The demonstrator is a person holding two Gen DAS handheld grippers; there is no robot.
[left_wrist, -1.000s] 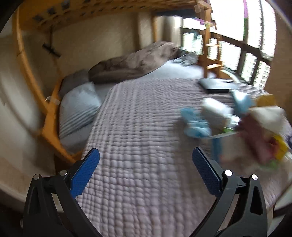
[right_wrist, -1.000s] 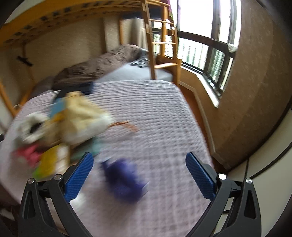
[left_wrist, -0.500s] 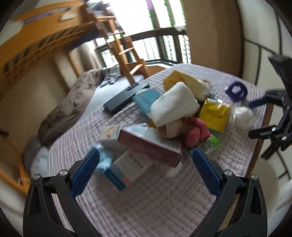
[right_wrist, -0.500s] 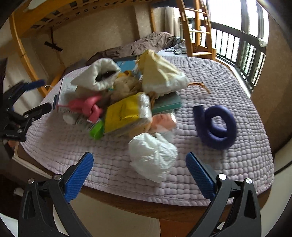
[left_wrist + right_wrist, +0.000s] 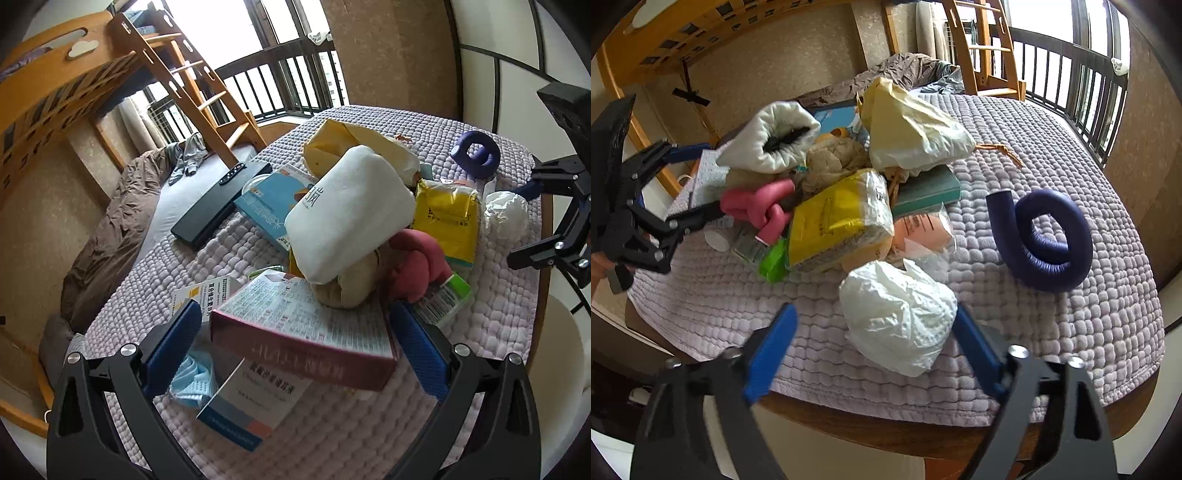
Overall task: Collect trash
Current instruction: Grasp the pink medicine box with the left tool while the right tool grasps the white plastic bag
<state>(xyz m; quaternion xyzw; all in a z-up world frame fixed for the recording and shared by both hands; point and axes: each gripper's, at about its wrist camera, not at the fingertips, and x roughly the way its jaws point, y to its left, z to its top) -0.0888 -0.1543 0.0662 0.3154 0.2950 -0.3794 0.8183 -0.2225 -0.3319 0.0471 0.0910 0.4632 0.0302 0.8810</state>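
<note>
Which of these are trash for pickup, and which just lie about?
Likely trash: crumpled white bag, yellow packet, pink-edged box, blue face mask.

Likely just lying about: purple foam ring, black laptop, brown duvet.

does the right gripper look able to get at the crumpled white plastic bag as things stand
Probably yes: the right gripper is open, the crumpled white plastic bag lies between its fingers at the pile's near edge, and nothing covers it.

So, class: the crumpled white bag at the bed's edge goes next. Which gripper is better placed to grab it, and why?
Right. The right gripper is open with the white bag lying between its fingers. The left gripper is open too, but it faces the pink box across the pile.
</note>
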